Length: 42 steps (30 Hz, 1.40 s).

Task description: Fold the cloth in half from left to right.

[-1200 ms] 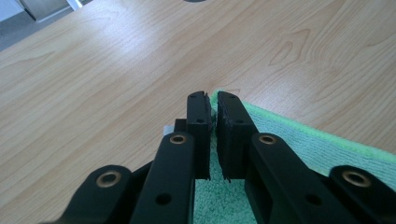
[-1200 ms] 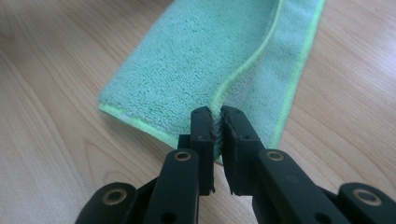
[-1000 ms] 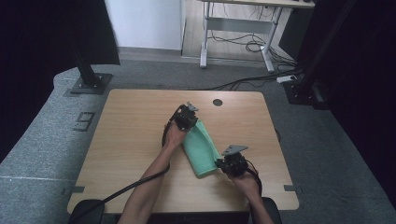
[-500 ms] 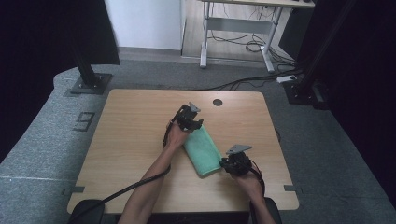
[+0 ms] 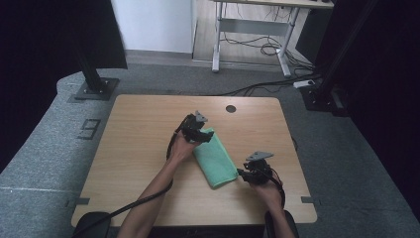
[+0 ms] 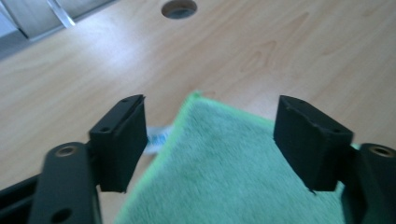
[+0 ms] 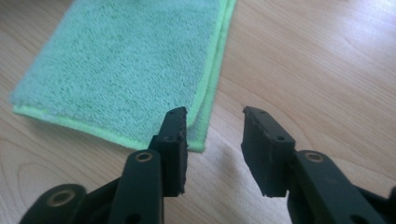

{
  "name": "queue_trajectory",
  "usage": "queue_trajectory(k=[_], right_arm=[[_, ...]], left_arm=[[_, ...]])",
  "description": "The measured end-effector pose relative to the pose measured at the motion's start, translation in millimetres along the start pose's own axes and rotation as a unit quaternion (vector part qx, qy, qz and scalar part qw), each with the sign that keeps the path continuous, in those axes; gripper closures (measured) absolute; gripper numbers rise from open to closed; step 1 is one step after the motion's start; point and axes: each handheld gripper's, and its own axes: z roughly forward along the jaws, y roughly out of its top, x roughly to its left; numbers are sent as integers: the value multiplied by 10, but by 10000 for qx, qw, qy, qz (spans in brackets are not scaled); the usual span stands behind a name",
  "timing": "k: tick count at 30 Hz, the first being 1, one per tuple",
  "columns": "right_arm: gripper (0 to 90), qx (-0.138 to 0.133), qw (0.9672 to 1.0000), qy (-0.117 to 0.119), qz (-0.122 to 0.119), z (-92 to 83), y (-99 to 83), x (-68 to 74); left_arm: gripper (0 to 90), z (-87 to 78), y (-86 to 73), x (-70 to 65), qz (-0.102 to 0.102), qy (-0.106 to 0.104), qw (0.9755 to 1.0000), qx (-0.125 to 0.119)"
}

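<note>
Beside the folded green towel (image 6: 233,163), its white label (image 6: 156,139) is unreadably blurred.

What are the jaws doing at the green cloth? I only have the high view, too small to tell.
Observer: The left gripper has just been opening its jaws. They stand wide astride a corner of the green cloth, with the pads clear of it.
Operator: And the right?
Observer: The right gripper has just been opening too. Only bare table lies between its jaws; the cloth's corner sits beside one jaw, not gripped.
Operator: Single layer?
Observer: No, it's folded. The right gripper view shows stacked bright-green hems along one edge. A small white label also pokes out from under the cloth in the left gripper view.
</note>
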Motion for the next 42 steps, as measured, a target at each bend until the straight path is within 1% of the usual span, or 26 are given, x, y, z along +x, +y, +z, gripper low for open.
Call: queue_trajectory(k=[2, 4, 8, 10, 13, 15, 17, 20, 23, 26, 27, 29, 32, 36, 39, 42], right_arm=[[526, -44, 10000, -7, 0, 18, 18, 9], [482, -70, 9999, 10, 81, 51, 37, 11], [421, -100, 9999, 36, 84, 127, 89, 21], [412, -73, 9999, 75, 47, 170, 115, 23], [399, 90, 9999, 67, -32, 237, 130, 25], [395, 182, 9998, 69, -66, 252, 123, 9], [395, 215, 9997, 49, -66, 241, 107, -9], [389, 274, 9996, -49, -33, 216, 77, -56], [384, 366, 9991, -189, 13, 199, 40, -121], [384, 360, 9991, -223, 62, 179, 28, -163], [382, 338, 9992, -224, 38, 169, 36, -166], [375, 261, 9994, -217, -6, 151, 63, -162], [359, 127, 9998, -151, -30, 157, 107, -152], [352, 149, 9997, -96, -145, 204, 142, -131], [348, 246, 9994, -75, -239, 260, 132, -141], [342, 337, 9991, -43, -242, 304, 96, -159]], left_arm=[[236, -45, -62, -23, -4, -28, 10000, 30], [212, -87, -128, -52, -44, -113, 9999, 67], [185, -157, -262, -155, -2, -165, 9998, 115], [178, -190, -328, -215, -10, -185, 9998, 92], [168, -243, -420, -296, 10, -190, 9998, 103], [167, -261, -477, -338, 19, -215, 9997, 120], [164, -260, -523, -364, 35, -179, 9997, 153], [164, -237, -573, -370, 51, -123, 9997, 219], [164, -228, -610, -367, -21, -116, 9997, 199], [164, -266, -621, -382, -15, -75, 9999, 124], [164, -291, -620, -390, -14, -83, 9999, 101], [162, -347, -622, -411, 21, -69, 10000, 62], [149, -424, -650, -453, -28, -26, 10000, 39], [144, -470, -728, -504, -109, 12, 9999, 62], [143, -472, -782, -525, -183, 44, 9997, 128], [143, -447, -830, -542, -280, 26, 9995, 170]])
